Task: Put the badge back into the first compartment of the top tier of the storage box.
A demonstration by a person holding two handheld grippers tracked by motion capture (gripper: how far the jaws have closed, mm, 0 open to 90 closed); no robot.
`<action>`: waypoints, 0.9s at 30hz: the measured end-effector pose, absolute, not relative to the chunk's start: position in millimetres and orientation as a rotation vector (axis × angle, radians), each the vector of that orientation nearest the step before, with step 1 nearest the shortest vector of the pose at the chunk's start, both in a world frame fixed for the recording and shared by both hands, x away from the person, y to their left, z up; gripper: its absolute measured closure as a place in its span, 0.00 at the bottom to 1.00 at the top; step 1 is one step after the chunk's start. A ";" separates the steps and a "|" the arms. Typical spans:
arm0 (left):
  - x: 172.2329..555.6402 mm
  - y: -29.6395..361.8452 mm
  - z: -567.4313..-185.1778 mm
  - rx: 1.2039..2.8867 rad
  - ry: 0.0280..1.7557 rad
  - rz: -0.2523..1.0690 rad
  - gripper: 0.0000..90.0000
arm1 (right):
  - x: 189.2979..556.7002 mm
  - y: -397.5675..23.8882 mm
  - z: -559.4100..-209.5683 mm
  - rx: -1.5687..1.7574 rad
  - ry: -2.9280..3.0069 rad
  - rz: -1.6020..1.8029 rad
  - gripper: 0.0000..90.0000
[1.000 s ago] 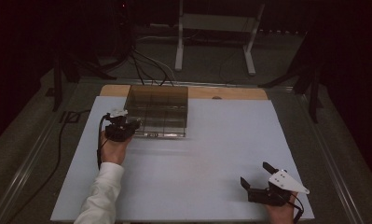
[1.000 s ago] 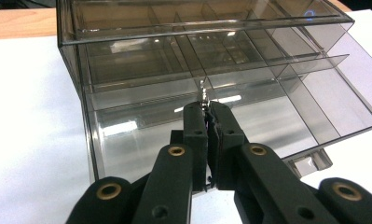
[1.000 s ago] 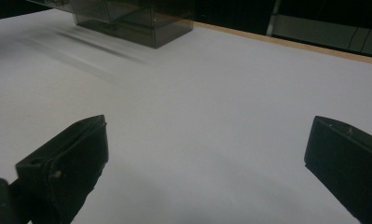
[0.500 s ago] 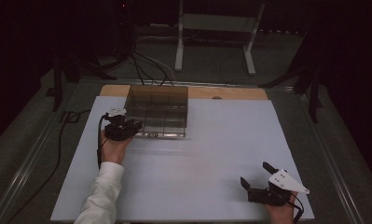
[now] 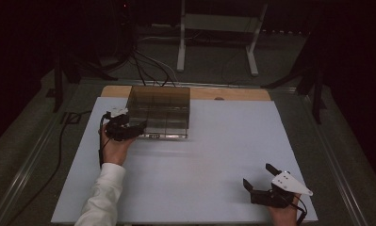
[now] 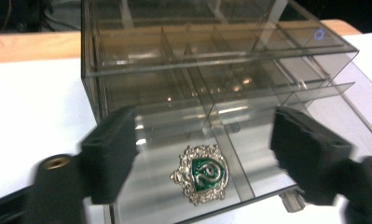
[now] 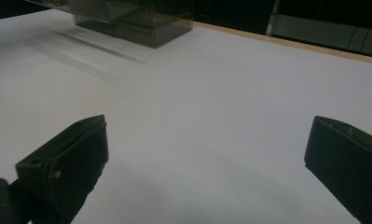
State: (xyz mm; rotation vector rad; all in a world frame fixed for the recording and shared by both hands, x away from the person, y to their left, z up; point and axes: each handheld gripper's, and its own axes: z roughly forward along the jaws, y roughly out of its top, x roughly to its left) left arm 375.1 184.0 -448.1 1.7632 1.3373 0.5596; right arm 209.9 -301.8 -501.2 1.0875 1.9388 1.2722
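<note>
A smoky clear drawer box (image 5: 159, 112) stands at the far left of the white table (image 5: 214, 155), with dark cables (image 5: 145, 66) and a metal stand (image 5: 216, 33) on the floor beyond. Its bottom drawer (image 6: 230, 158) is pulled out, and a silver badge with a green snake crest (image 6: 201, 173) lies in the front compartment. The left gripper (image 6: 204, 154) hangs just over that drawer; its jaws have just been opening and stand wide, the badge between them but untouched. The right gripper (image 5: 263, 181) rests near the table's near right corner, jaws open and empty. The upper compartments are too murky to make out.
</note>
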 end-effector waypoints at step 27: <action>366.1 182.4 -434.5 1.766 1.239 0.601 0.01 | 209.9 -301.4 -501.5 1.088 1.941 1.271 0.00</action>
